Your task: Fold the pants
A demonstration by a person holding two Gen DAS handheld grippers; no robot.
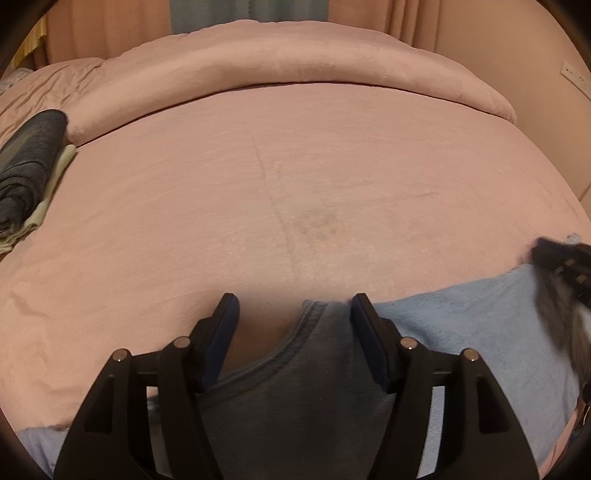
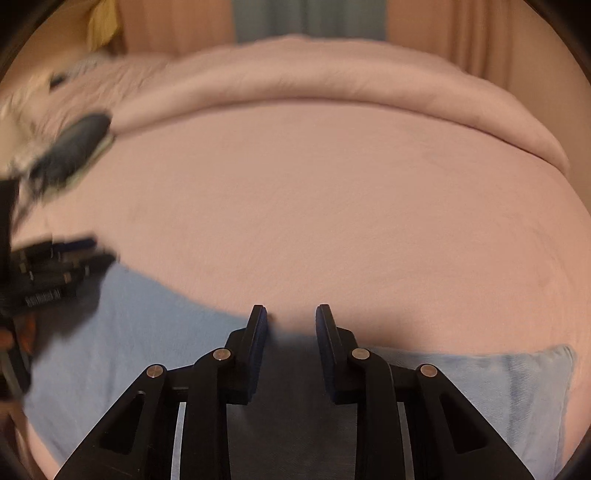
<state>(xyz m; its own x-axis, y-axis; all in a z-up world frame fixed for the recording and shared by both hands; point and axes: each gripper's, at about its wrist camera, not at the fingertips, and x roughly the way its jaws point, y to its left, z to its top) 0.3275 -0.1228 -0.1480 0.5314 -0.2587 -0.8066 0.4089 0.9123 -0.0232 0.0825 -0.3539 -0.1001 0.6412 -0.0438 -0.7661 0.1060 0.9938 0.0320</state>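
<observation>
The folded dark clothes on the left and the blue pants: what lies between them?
Only bare pink bedsheet between the folded dark clothes and blue pants, in the left wrist view.

Pants (image 1: 461, 325): light blue denim-like cloth, matt, fine twill grain; stitched hem ridge shows on the shaded fold between the left fingers.

Bedsheet (image 1: 295, 184): pink cloth, matt, soft brushed nap, faint creases and one dull stain patch.

Rolled duvet (image 1: 280, 62): same pink fabric, plush, thicker.

Folded stack (image 1: 26, 173) at bed edge: dark grey knit, ribbed, over a pale cream cloth, smooth.

Left gripper (image 1: 293, 310): black hard plastic, matt with slight sheen; silver metal pivot pins, polished; dark blue finger pads (image 1: 223, 332), probably rubber.

Right gripper (image 2: 291, 317): same black plastic, metal pins, blue pads (image 2: 258, 332); view blurred, so texture is uncertain.

Curtains (image 1: 110, 29): pinkish cloth, matt, pleated.
</observation>
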